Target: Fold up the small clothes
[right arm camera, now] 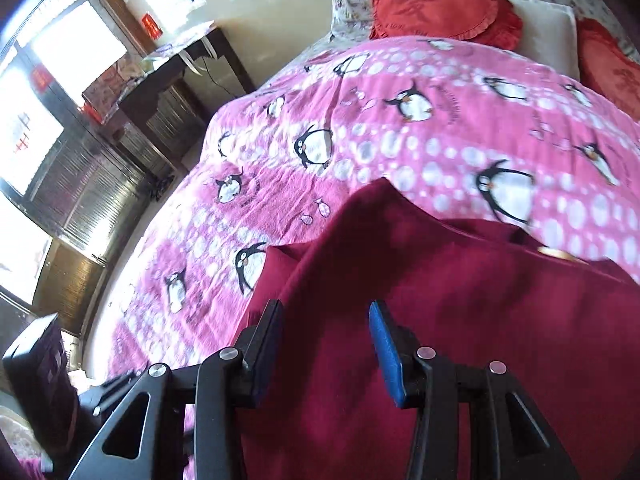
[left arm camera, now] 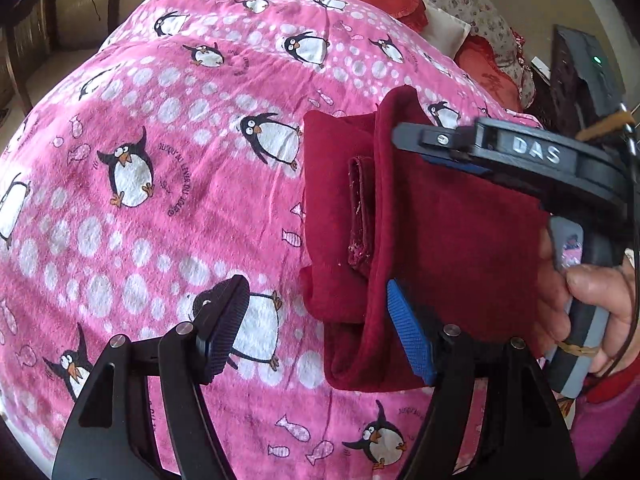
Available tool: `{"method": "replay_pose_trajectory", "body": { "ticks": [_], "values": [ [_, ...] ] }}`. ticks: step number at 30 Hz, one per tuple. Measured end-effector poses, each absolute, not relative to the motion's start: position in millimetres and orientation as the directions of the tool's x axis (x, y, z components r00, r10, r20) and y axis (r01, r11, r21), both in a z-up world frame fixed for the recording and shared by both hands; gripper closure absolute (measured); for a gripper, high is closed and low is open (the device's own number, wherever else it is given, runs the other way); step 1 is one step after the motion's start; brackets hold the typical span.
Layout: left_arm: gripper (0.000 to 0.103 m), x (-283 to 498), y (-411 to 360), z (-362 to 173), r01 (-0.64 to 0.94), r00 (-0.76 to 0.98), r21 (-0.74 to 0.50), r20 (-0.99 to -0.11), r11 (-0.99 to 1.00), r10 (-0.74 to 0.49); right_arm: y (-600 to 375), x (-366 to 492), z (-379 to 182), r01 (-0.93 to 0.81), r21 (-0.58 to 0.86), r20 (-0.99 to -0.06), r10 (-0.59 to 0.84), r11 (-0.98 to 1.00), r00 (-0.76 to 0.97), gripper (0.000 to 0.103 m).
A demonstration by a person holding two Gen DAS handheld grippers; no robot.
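A dark red small garment (left arm camera: 440,240) lies partly folded on the pink penguin blanket (left arm camera: 160,200), to the right in the left wrist view. A folded strip of it shows near its left side. My left gripper (left arm camera: 316,328) is open, its right blue pad at the garment's near edge, its left pad over bare blanket. My right gripper (left arm camera: 448,156) reaches in from the right above the garment, held by a hand. In the right wrist view the red garment (right arm camera: 440,300) fills the foreground and my right gripper (right arm camera: 324,352) is open just over it.
Red round cushions (right arm camera: 440,8) and a white pillow (right arm camera: 548,28) lie at the head of the bed. A dark desk (right arm camera: 180,76) and a window stand beyond the bed's left edge. A dark box (right arm camera: 36,380) sits at the lower left.
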State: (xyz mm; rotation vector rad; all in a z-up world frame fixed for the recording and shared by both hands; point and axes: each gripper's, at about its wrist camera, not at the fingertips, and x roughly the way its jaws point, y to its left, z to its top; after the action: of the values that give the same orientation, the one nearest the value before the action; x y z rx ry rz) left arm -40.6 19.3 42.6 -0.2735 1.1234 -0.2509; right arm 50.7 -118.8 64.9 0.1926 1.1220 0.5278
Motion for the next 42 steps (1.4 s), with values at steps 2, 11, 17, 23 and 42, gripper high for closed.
{"method": "replay_pose_trajectory", "body": {
  "ticks": [2,11,17,23,42],
  "values": [
    [0.032,-39.5,19.2,39.4,0.062,0.408,-0.346,-0.847,0.936,-0.340,-103.7,63.9,55.1,-0.290,0.414,-0.813,0.494,0.863,0.308,0.060],
    [0.027,-37.3,23.0,21.5,0.044,0.405,-0.427,-0.819,0.903,-0.407,-58.8,87.2,33.6,-0.278,0.374,-0.871,0.438,0.885,0.223,0.026],
    [0.027,-39.2,24.1,20.9,0.049,0.410,-0.428,-0.816,0.903,-0.408,-21.9,86.7,19.2,-0.341,0.166,-0.940,0.253,0.925,0.230,0.023],
    [0.027,-36.8,20.7,19.9,0.047,0.409,-0.414,-0.822,0.909,-0.396,4.3,85.4,6.1,-0.383,0.054,-0.954,0.161,0.922,0.254,0.016],
    [0.053,-23.9,-27.6,27.1,0.134,0.396,-0.409,-0.813,0.903,-0.427,-80.2,74.5,36.2,-0.303,0.367,-0.857,0.446,0.880,0.257,0.077]
  ]
}}
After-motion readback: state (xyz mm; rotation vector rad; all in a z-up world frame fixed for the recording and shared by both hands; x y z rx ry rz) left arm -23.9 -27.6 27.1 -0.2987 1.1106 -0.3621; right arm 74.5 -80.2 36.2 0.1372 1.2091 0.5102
